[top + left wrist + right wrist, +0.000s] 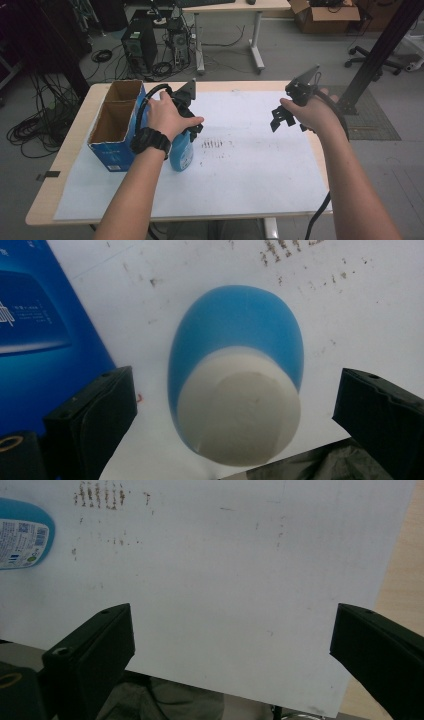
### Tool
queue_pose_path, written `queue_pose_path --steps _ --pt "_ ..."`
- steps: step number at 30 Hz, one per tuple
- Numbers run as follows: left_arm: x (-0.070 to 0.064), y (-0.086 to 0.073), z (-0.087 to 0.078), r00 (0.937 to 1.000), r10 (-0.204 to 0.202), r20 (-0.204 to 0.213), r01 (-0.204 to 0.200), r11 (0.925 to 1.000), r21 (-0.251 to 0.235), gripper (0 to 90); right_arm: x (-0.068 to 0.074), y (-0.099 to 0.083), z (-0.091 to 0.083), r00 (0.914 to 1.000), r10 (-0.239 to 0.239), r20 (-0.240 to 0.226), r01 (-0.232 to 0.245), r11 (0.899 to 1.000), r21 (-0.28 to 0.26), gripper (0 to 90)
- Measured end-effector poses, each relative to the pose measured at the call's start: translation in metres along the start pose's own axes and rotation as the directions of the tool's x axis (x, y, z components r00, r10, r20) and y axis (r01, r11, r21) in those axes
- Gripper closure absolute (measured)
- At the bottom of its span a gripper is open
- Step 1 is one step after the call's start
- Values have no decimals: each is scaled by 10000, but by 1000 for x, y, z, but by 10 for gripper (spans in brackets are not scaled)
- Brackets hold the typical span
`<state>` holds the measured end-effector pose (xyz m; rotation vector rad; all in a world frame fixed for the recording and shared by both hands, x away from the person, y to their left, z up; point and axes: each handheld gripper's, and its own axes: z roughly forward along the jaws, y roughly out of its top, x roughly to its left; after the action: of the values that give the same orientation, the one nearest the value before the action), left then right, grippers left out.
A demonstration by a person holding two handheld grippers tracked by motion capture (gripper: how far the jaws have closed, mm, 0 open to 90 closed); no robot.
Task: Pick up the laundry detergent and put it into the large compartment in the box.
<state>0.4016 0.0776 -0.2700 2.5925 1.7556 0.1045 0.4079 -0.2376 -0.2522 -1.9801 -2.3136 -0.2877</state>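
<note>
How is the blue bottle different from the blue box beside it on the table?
The blue bottle is rounded and closed with a white cap, while the blue box is square-edged, open at the top and split into two brown compartments. The bottle is the smaller and narrower of the two; the box is wider and longer. The left gripper sits open above the bottle, its fingers either side of the cap; the box has nothing over it. Both are blue and stand upright on the white sheet.

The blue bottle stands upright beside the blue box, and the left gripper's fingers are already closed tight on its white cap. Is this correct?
Not quite. In the left gripper view the fingers stand wide apart on either side of the white cap, not touching it. The blue bottle does stand upright beside the blue box.
</note>
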Motion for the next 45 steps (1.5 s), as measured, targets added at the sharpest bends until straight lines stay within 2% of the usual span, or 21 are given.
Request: queue_pose_path --steps 10,23,35,45 --pt "-3 3 9 10000 32 -29 -32 10000 55 44 -1 0 3 10000 -25 -69 25 10000 30 40" --pt "-2 4 11 9999 138 -40 -138 9999 81 144 -4 0 7 9999 23 -111 -23 10000 65 42" --pt "-2 5 14 9999 141 -97 -140 9998 135 174 -4 0 9 9999 -22 -132 23 9999 99 41" --pt "-3 5 15 9999 120 35 -120 9998 168 219 -3 0 10 9999 -28 -138 30 9999 128 41"
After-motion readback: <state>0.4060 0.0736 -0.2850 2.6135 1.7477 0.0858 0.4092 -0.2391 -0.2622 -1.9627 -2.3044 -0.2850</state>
